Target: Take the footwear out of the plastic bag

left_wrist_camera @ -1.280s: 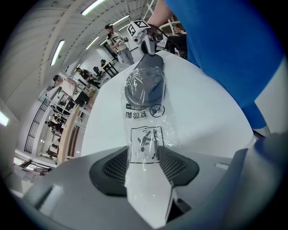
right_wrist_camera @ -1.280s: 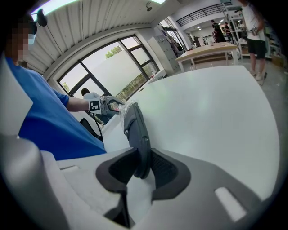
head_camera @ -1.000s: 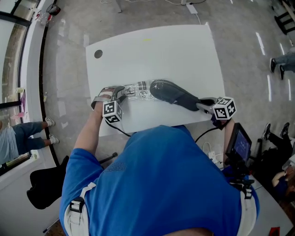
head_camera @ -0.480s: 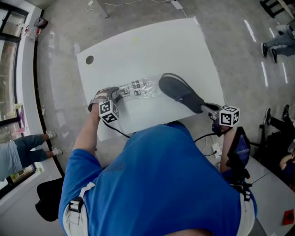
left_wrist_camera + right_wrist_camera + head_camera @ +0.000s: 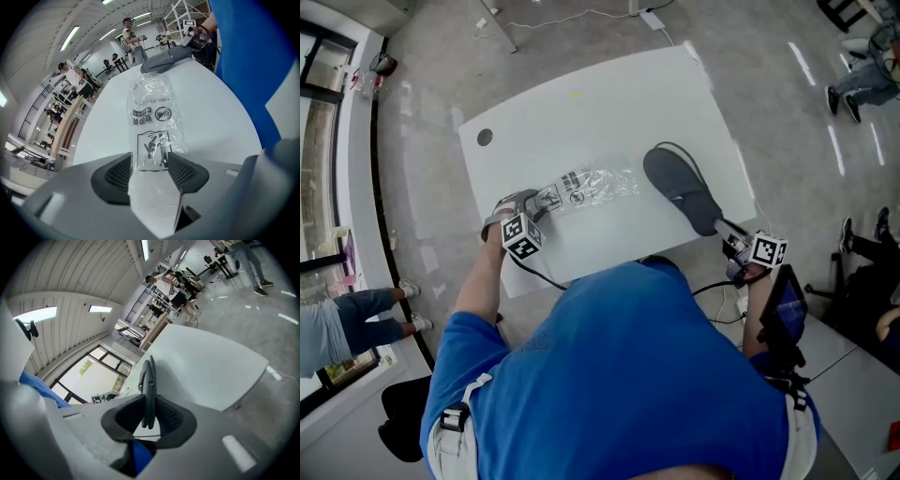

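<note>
The shoe (image 5: 680,187) is a flat dark grey slipper, long and oval, with a thin black strap looping round its toe. It is fully out of the bag (image 5: 591,183), clear of the bag's open end, over the right part of the white table (image 5: 581,112). The right gripper (image 5: 724,228) clamps its heel end. In the right gripper view the shoe (image 5: 148,380) stands edge-on between the 2 pads, whose jaws have just been closing on it. The bag is clear, crinkled and empty, with black print and 1 round warning mark, and lies flat on the table. The left gripper (image 5: 536,200) pinches its near end, the printed panel squeezed between both pads.
</note>
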`<action>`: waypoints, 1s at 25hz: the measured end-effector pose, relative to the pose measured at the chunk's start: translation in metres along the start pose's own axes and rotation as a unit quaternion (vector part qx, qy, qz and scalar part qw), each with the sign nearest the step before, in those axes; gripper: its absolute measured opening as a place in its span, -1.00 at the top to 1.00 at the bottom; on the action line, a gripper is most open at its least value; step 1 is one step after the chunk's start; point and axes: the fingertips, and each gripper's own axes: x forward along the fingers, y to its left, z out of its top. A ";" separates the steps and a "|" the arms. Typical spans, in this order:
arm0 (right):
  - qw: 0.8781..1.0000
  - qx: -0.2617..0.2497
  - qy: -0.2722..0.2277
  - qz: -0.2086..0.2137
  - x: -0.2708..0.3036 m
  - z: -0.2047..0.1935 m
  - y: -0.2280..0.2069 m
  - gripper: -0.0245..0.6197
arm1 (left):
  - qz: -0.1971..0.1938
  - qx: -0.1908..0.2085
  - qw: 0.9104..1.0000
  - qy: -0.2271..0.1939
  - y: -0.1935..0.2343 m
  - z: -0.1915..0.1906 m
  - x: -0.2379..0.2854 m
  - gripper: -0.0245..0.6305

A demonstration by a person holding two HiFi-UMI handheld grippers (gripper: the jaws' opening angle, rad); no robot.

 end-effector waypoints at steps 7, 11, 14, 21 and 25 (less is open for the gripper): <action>0.999 0.037 -0.023 -0.023 0.020 0.004 -0.007 0.71 | 0.005 -0.034 0.999 -0.021 0.002 0.008 -0.012 -0.11; 0.998 0.041 -0.021 -0.050 0.026 0.001 -0.008 0.70 | 0.001 -0.042 0.998 -0.038 0.003 0.012 -0.019 -0.25; 0.997 0.036 -0.019 -0.069 0.029 -0.001 -0.009 0.68 | 0.007 -0.045 0.998 -0.051 0.007 0.015 -0.026 -0.29; 0.992 0.017 -0.014 -0.123 0.029 -0.001 -0.021 0.62 | 0.051 -0.057 0.993 -0.093 0.027 0.034 -0.047 -0.29; 0.990 0.005 -0.006 -0.140 0.029 -0.002 -0.023 0.48 | 0.065 -0.076 0.987 -0.125 0.032 0.045 -0.057 -0.29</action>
